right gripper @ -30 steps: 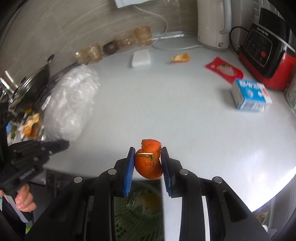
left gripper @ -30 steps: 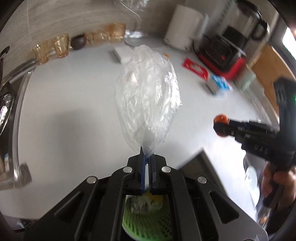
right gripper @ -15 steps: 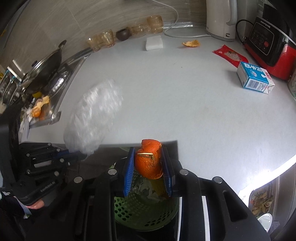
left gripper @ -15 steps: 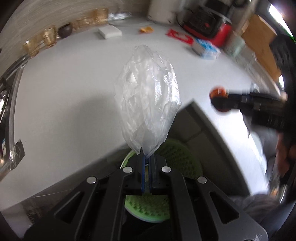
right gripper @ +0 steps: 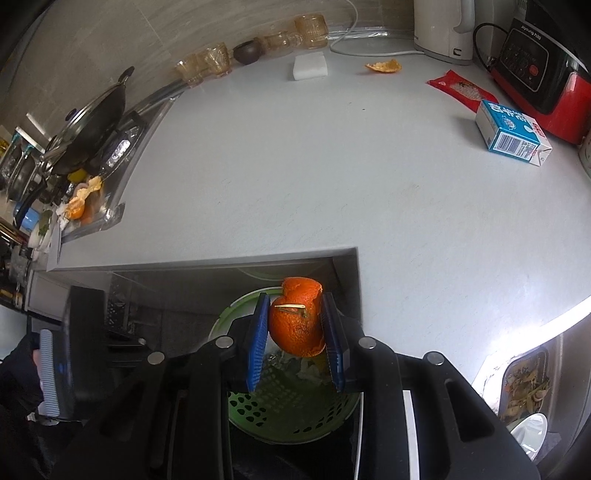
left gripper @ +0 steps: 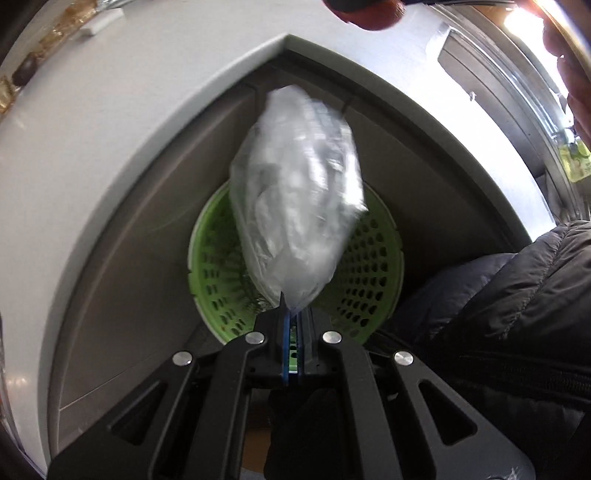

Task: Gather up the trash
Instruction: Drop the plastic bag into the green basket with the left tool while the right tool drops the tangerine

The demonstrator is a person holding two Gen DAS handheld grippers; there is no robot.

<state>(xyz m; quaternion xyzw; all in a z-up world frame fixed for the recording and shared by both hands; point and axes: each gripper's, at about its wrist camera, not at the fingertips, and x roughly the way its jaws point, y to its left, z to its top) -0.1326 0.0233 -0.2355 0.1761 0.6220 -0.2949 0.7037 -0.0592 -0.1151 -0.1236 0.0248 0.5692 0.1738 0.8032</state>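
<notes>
Two grippers over green basket (left gripper: 373, 266).
Left gripper (left gripper: 291, 317) fingers pinch plastic bag (left gripper: 299, 206), long axis pointing away; right gripper (right gripper: 295, 332) fingers clamp orange peel (right gripper: 297, 319).

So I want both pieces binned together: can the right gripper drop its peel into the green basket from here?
Probably yes: the right gripper holds the orange peel right above the green basket, with nothing between them.

You face a pale grey counter (right gripper: 332, 177) with a square notch cut at six o'clock. A stone-look wall (right gripper: 147, 33) runs behind it from ten to twelve o'clock. Strong daylight glares off the counter edge at four o'clock. A stove (right gripper: 122, 144) sits at nine o'clock.
</notes>
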